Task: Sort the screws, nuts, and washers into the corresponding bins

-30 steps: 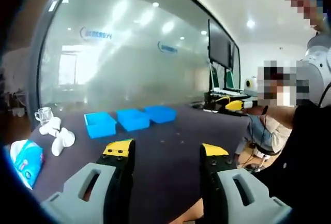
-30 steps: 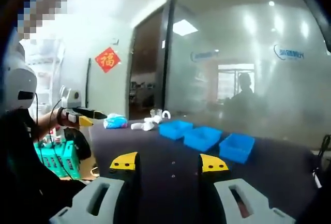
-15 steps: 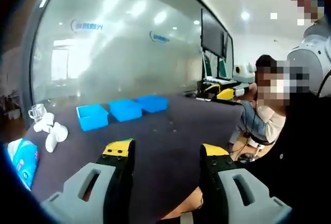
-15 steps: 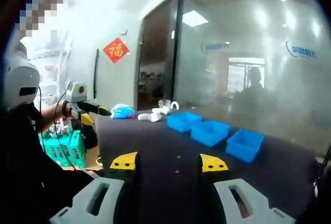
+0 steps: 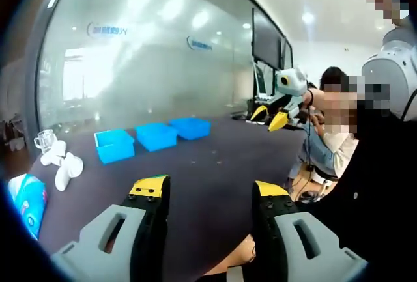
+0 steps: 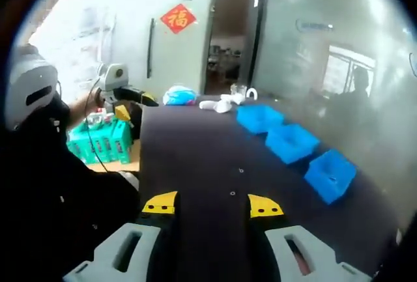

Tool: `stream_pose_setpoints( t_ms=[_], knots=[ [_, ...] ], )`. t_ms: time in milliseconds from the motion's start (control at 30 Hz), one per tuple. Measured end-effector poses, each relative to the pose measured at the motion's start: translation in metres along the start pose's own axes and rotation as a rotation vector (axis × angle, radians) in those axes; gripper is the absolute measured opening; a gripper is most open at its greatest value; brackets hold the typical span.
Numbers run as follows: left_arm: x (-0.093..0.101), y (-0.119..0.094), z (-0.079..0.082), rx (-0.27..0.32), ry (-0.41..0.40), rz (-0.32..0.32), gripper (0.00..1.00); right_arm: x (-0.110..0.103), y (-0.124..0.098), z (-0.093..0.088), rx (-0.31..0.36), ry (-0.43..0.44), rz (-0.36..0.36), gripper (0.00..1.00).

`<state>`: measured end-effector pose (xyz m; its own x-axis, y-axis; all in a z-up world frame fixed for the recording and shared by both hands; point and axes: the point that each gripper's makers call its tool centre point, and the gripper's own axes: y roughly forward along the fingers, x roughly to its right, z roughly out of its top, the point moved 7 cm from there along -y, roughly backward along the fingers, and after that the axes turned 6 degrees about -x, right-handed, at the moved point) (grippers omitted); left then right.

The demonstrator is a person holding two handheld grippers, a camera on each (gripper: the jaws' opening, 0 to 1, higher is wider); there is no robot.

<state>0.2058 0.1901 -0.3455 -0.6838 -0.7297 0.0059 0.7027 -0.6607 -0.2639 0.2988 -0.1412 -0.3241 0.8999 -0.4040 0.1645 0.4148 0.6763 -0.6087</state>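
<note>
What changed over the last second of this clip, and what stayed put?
Both cameras swung, so most of the shift is viewpoint. In the left gripper view the right gripper has risen further into sight beside the seated person. The right gripper view now tilts down over the dark table. Nothing was grasped or released: both grippers stay open and empty. The three blue bins and the white pieces lie as before.

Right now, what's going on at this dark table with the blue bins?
A person holds a hand-held gripper in each hand above a dark table. The left hand-held gripper and the right hand-held gripper are both open and empty. Three blue bins sit in a row, apparently empty, with a few small fasteners loose on the tabletop. Sorting has not started yet.
</note>
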Motion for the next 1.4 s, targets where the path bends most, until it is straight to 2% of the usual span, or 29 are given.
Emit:
stream_pose_setpoints(
  t_ms=[233,300,333,500,767,867,1000,1100,1400],
  knots=[
    [-0.003,0.0,-0.002,0.002,-0.012,0.015,0.49,0.011,0.021,0.01,-0.125,-0.064,0.059,0.34],
    [-0.003,0.001,-0.003,0.001,-0.013,0.015,0.49,0.013,0.025,0.011,-0.18,-0.125,0.082,0.33],
    [-0.003,0.001,-0.003,0.001,-0.014,0.014,0.49,0.014,0.028,0.013,-0.193,-0.161,0.084,0.33],
    [-0.004,0.003,-0.004,0.007,-0.025,0.01,0.49,0.021,0.045,0.023,-0.233,-0.175,0.105,0.32],
    [-0.004,0.005,-0.004,0.003,-0.021,0.008,0.49,0.032,0.076,0.025,-0.379,-0.23,0.175,0.29],
    [-0.004,0.006,-0.004,0.004,-0.018,0.008,0.49,0.034,0.086,0.025,-0.445,-0.275,0.193,0.29],
    [-0.004,0.004,-0.003,0.012,-0.02,0.015,0.49,0.03,0.097,0.026,-0.5,-0.313,0.225,0.29],
    [-0.003,0.004,-0.003,0.012,-0.022,0.019,0.49,0.029,0.105,0.024,-0.562,-0.384,0.249,0.29],
    [-0.003,0.002,-0.002,0.015,-0.03,0.033,0.49,0.024,0.129,0.027,-0.614,-0.437,0.289,0.27]
  ],
)
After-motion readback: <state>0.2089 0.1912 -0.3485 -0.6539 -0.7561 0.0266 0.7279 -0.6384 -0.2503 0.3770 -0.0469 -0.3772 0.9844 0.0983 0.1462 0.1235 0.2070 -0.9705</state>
